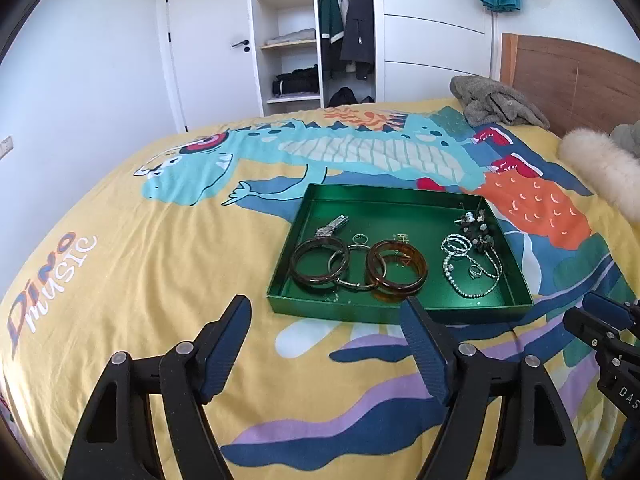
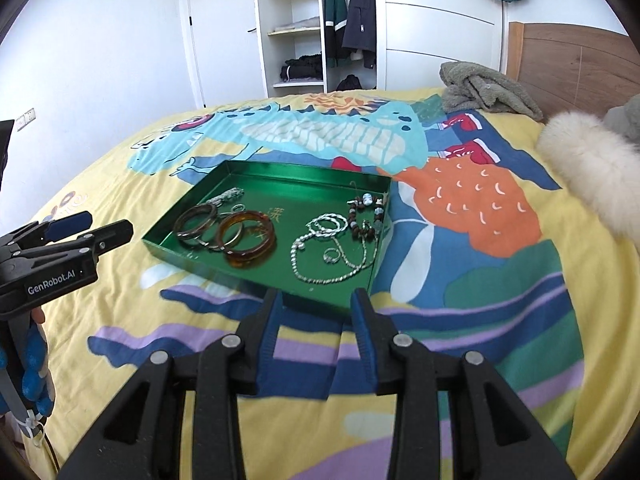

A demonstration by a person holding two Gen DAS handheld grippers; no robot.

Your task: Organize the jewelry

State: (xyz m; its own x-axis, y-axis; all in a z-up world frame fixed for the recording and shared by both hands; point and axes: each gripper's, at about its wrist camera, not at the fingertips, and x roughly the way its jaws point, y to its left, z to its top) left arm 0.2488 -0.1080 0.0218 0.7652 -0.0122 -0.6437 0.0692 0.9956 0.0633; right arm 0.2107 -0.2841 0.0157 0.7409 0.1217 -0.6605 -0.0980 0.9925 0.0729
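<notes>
A green tray (image 1: 400, 312) lies on the bed; it also shows in the right wrist view (image 2: 256, 274). Its left half holds several bangles: a dark one (image 1: 319, 263), an amber one (image 1: 397, 271) and thin metal rings. A small ring (image 1: 360, 238) and a silver clip (image 1: 332, 226) lie behind them. Its right half holds silver chains (image 1: 472, 268) and a dark beaded piece (image 1: 476, 226). My left gripper (image 1: 326, 320) is open and empty, just in front of the tray. My right gripper (image 2: 318, 304) is open and empty, at the tray's near edge.
The bed has a yellow dinosaur cover (image 1: 160, 264). A grey blanket (image 1: 496, 100), a fluffy white cushion (image 1: 604, 168) and a wooden headboard (image 1: 572, 68) are at the far right. An open wardrobe (image 1: 316, 32) and a door (image 1: 208, 40) stand behind.
</notes>
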